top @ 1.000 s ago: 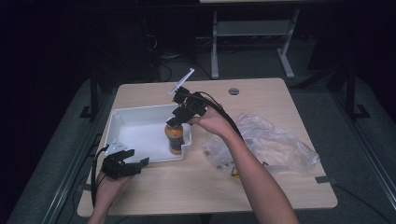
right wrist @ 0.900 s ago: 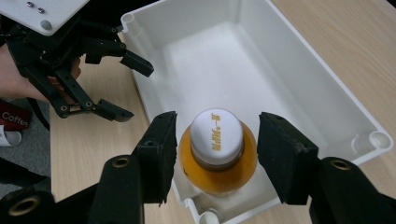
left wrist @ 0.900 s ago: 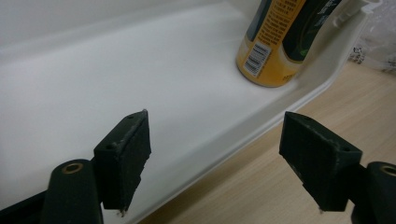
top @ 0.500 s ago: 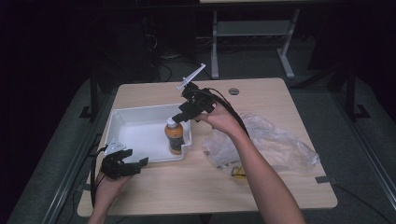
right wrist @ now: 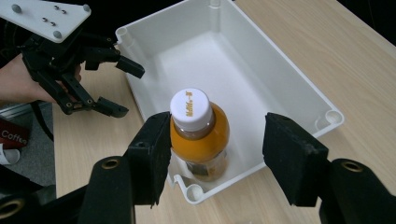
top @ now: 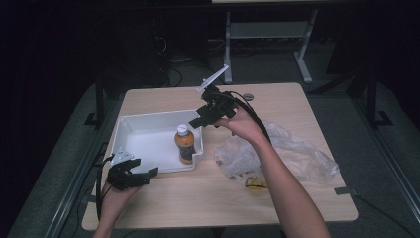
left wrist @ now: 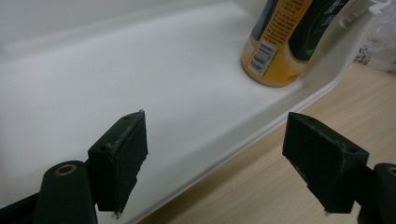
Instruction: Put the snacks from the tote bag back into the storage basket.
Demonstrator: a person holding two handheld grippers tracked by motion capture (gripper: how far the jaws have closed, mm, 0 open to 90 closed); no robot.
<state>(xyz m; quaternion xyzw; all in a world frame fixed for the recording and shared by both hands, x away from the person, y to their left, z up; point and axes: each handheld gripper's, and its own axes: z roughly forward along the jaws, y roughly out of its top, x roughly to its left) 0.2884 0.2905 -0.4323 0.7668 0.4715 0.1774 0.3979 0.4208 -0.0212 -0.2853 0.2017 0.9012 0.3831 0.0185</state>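
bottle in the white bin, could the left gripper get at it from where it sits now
Probably yes. The left gripper sits open at the bin's near edge, and the bottle stands upright just inside that wall with bare bin floor beside it. The right gripper is open above and clear of it.

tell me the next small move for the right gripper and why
Probably lift the right gripper away toward the plastic bag. The bottle stands upright in the white bin; the jaws have just been opening and stand apart from it, so the placing looks done, and something yellow lies by the bag.
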